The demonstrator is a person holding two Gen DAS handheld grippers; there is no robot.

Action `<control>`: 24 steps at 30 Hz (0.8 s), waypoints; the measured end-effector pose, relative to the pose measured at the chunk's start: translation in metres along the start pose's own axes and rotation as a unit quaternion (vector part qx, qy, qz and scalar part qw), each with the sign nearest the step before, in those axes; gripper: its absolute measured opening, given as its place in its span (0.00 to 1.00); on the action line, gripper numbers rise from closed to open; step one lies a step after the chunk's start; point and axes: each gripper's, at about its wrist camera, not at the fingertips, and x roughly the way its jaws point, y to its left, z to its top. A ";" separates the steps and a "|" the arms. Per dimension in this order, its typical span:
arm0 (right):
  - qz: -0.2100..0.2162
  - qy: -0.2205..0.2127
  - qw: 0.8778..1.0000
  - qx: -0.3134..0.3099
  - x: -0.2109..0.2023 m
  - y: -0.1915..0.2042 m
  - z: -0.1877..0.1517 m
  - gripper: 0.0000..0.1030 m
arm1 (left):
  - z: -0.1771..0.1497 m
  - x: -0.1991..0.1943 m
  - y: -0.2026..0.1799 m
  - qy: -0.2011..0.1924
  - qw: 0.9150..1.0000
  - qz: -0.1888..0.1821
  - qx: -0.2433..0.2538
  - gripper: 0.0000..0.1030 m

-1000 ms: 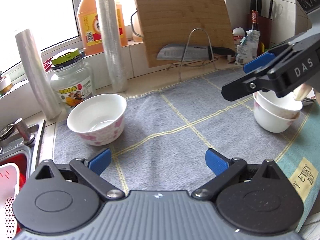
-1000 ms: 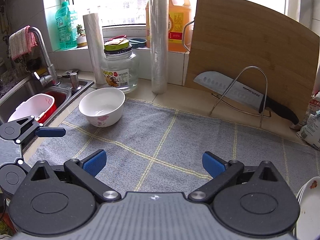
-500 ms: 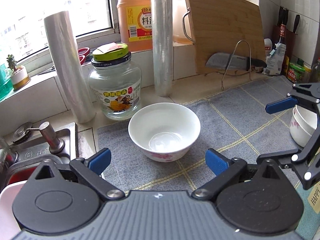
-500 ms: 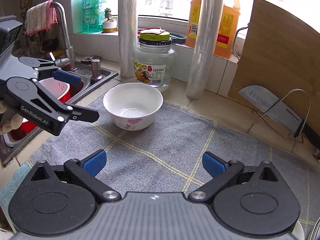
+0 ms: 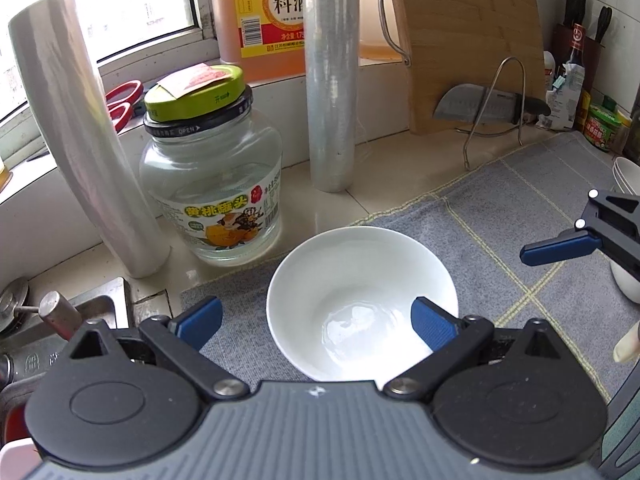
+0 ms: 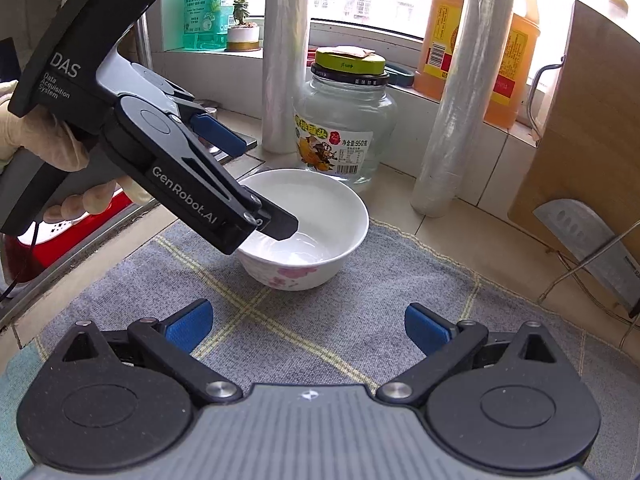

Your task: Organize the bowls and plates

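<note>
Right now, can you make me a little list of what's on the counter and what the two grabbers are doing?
bowl: white bowl with pink flowers, upright on the grey cloth
left gripper: open, one finger dipping over the bowl's rim
right gripper: open, holding nothing, above the cloth near the bowl
behind the bowl: glass jar with green lid, two plastic wrap rolls
far right: stacked bowls
</note>
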 end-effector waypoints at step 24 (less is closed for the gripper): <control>-0.002 -0.012 0.999 -0.034 0.050 0.012 0.016 0.99 | 0.012 0.031 0.011 0.046 0.997 -0.062 -0.007 0.85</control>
